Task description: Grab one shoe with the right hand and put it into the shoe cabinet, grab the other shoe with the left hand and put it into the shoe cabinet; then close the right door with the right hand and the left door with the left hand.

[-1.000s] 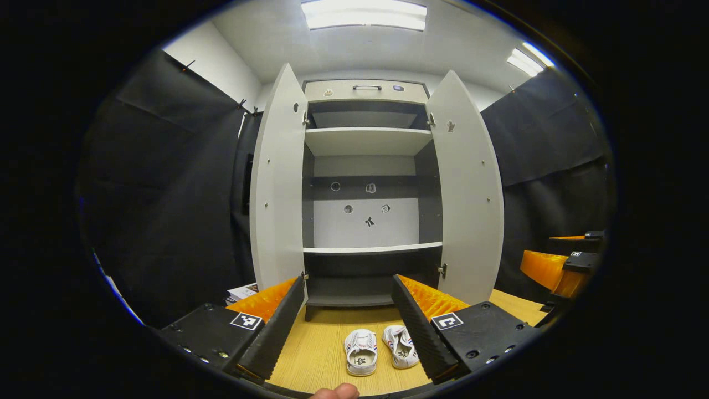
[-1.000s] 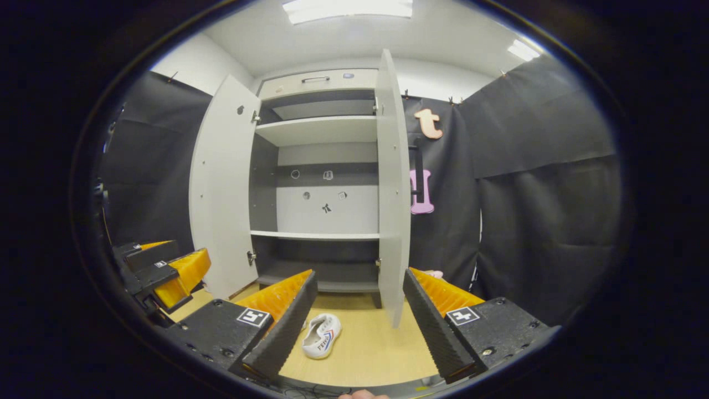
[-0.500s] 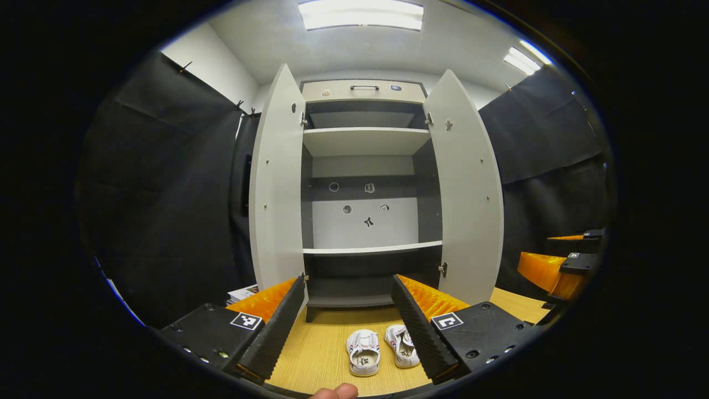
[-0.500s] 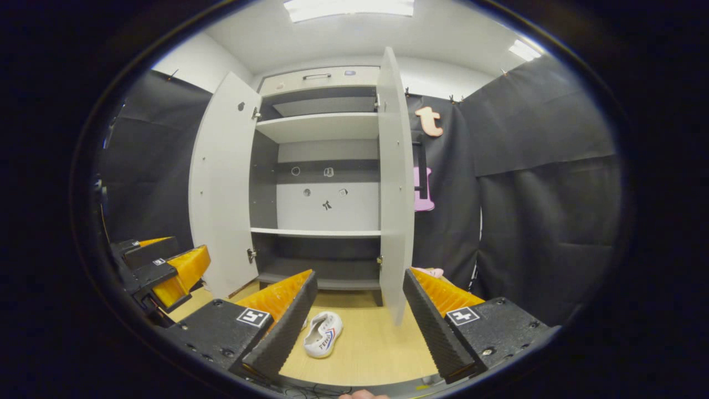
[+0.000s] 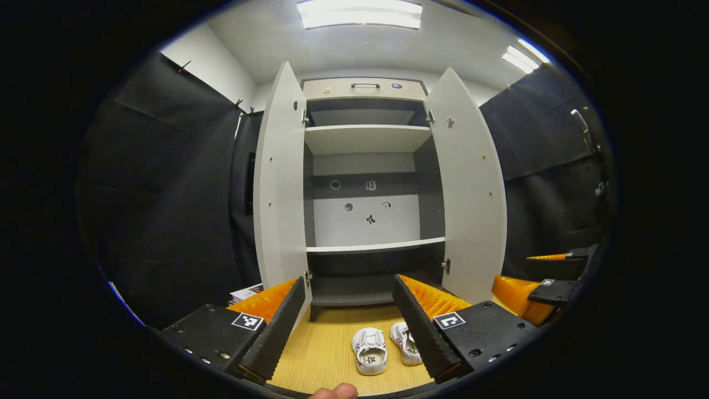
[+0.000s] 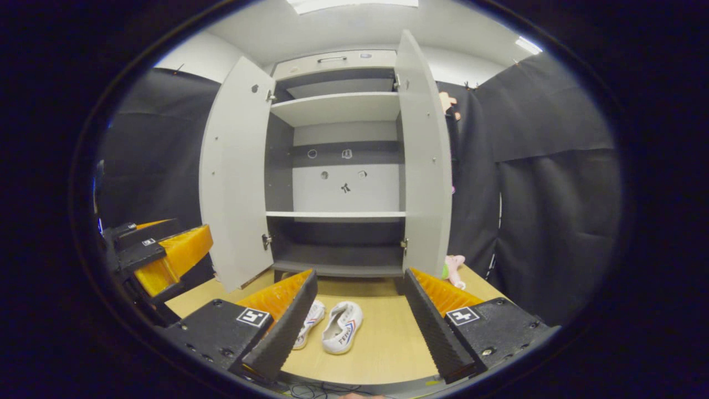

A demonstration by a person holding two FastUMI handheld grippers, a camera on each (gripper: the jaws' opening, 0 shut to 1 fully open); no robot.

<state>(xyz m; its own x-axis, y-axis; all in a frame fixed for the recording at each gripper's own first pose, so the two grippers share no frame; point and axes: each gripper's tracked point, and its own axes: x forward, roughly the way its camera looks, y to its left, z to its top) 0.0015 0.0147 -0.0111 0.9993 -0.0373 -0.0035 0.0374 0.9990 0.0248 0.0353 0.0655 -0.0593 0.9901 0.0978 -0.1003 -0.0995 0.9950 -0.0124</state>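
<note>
With both shoes [image 6: 342,327] side by side on the surface [image 6: 382,349] before the open shoe cabinet [image 6: 338,166], the wide-open, empty right hand-held gripper [image 6: 354,313] should descend straddling the right one.

Each handheld gripper, the left gripper [image 5: 349,318] and the right gripper [image 6: 359,316], has black blocky bodies dotted with screws, square black-and-white tag markers, and long ribbed wedge-shaped fingers.
</note>
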